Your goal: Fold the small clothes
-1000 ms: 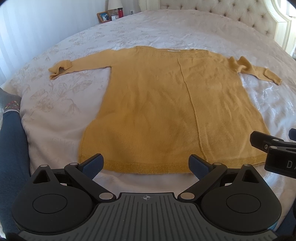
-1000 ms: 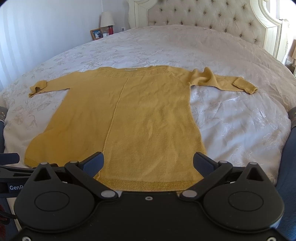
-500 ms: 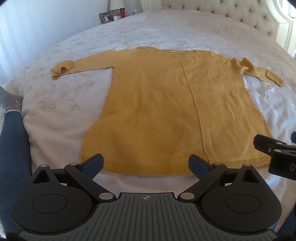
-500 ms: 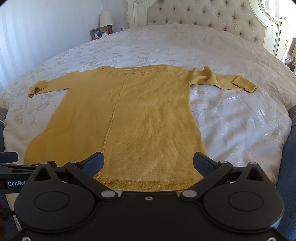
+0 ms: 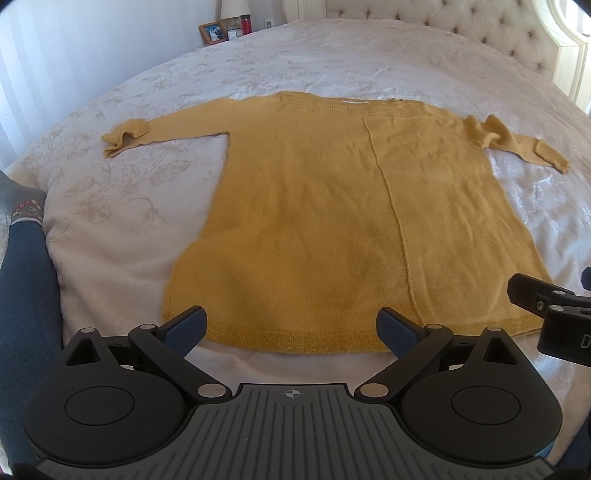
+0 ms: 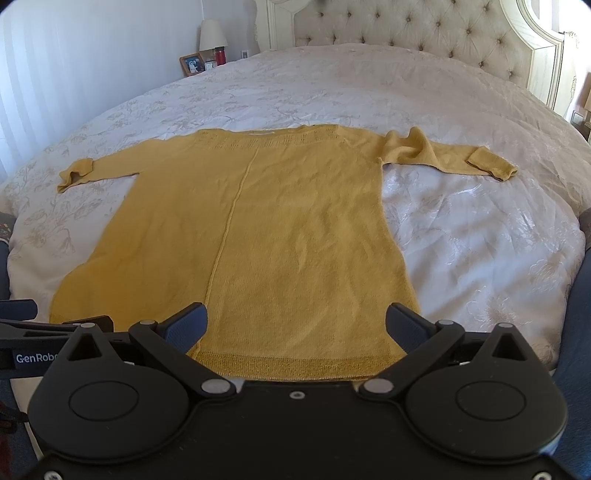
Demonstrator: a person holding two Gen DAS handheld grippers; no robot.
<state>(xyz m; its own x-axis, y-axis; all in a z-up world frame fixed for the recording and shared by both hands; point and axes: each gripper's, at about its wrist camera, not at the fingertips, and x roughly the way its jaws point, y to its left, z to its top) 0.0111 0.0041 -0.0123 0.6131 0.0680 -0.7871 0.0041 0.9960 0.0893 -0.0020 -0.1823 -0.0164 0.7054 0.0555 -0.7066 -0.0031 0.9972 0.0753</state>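
Observation:
A mustard-yellow knit sweater (image 5: 332,206) (image 6: 258,236) lies flat on the bed, hem toward me, both sleeves spread out sideways. Its left sleeve cuff (image 5: 125,138) is curled, and the right sleeve (image 6: 443,153) is bunched near the shoulder. My left gripper (image 5: 291,326) hovers open just short of the hem, with nothing between its blue-padded fingers. My right gripper (image 6: 297,325) is likewise open over the hem's right part, empty. The right gripper's body shows at the left wrist view's right edge.
The sweater rests on a pale floral bedspread (image 6: 480,240). A tufted headboard (image 6: 406,26) stands at the far end. A nightstand with a lamp (image 6: 212,35), a photo frame (image 6: 192,64) and a red bottle is at the back left. Dark blue sleeves (image 5: 26,295) flank the views.
Both grippers have drawn back and risen slightly, so the sweater sits a little farther off and the hem shows more fully. Both stay open.

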